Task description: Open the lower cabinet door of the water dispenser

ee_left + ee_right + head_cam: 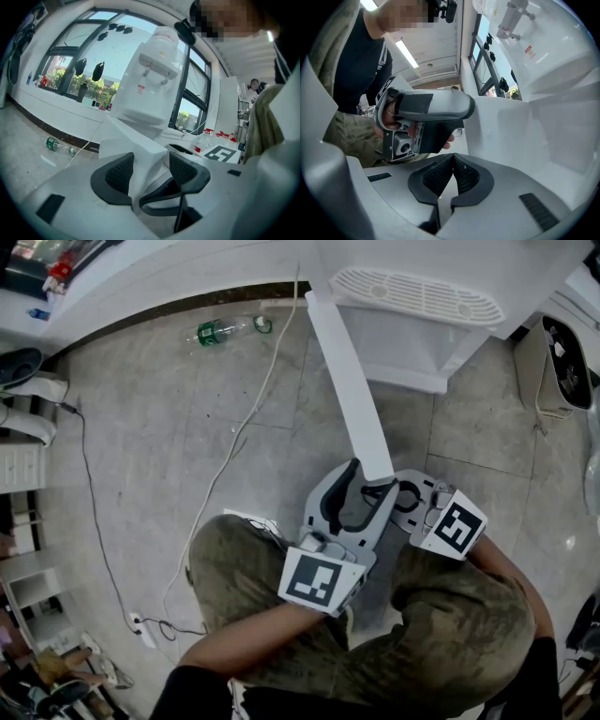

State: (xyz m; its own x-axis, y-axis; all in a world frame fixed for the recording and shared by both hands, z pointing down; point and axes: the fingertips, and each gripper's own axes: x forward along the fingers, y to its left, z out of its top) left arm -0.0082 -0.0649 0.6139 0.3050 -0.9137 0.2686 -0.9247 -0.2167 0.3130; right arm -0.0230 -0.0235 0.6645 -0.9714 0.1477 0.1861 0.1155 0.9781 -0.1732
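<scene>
From the white plastic water dispenser (412, 329), the flat white lower cabinet door (345, 395) is swung wide.
Its free edge is clamped by the left gripper (370, 480); the right gripper (452, 171) is closed, empty; opening is judged done.

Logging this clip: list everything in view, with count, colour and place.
water dispenser: one, white, top of head view
cabinet door: one, white, swung open toward the person
plastic bottle: one, clear with green label, lying on floor
cable: one, white, trailing across floor
power strip: one, white, floor, lower left
left gripper: one, grey, jaws clamped on door edge
right gripper: one, grey, jaws shut, empty, beside door
</scene>
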